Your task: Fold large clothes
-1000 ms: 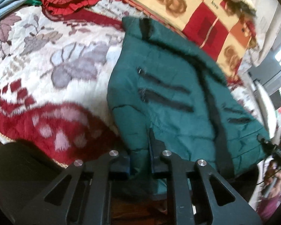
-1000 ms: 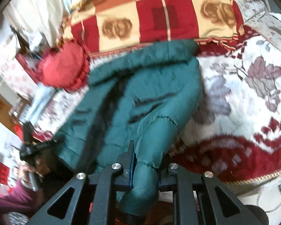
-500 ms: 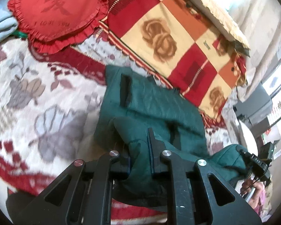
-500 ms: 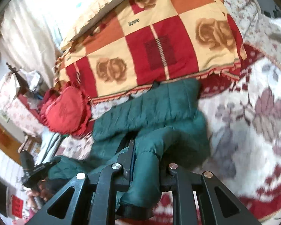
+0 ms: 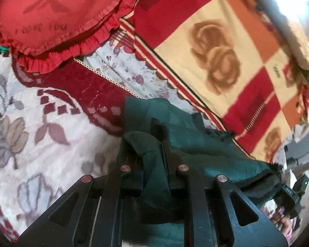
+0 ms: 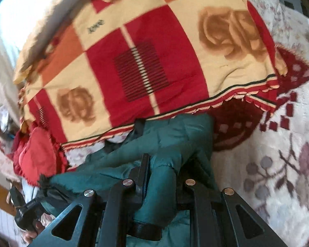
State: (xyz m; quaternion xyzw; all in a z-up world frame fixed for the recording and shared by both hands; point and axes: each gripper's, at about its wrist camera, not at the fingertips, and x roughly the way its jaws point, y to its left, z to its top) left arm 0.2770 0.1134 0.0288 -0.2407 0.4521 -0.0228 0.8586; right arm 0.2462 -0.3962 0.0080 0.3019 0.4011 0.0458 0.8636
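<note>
A dark green padded jacket (image 5: pixel 197 144) lies on the bed, bunched and doubled over toward the checked blanket. My left gripper (image 5: pixel 152 164) is shut on a fold of the jacket's near edge. My right gripper (image 6: pixel 162 175) is shut on another fold of the jacket (image 6: pixel 175 140), which hangs between its fingers. Each gripper shows at the edge of the other's view: the right one in the left wrist view (image 5: pixel 292 193), the left one in the right wrist view (image 6: pixel 28 210). The jacket's lower half is hidden under the grippers.
A red, cream and orange checked blanket with rose prints (image 5: pixel 226 47) (image 6: pixel 146 61) lies just beyond the jacket. A red heart-shaped frilled cushion (image 5: pixel 57 16) (image 6: pixel 39 158) sits at the bed's far side. The floral bedspread (image 5: pixel 31 127) (image 6: pixel 278 164) covers the bed.
Both grippers have carried the jacket's near edge up and forward over its far half, toward the checked blanket. The jacket, spread out a second ago, now lies doubled and bunched.
</note>
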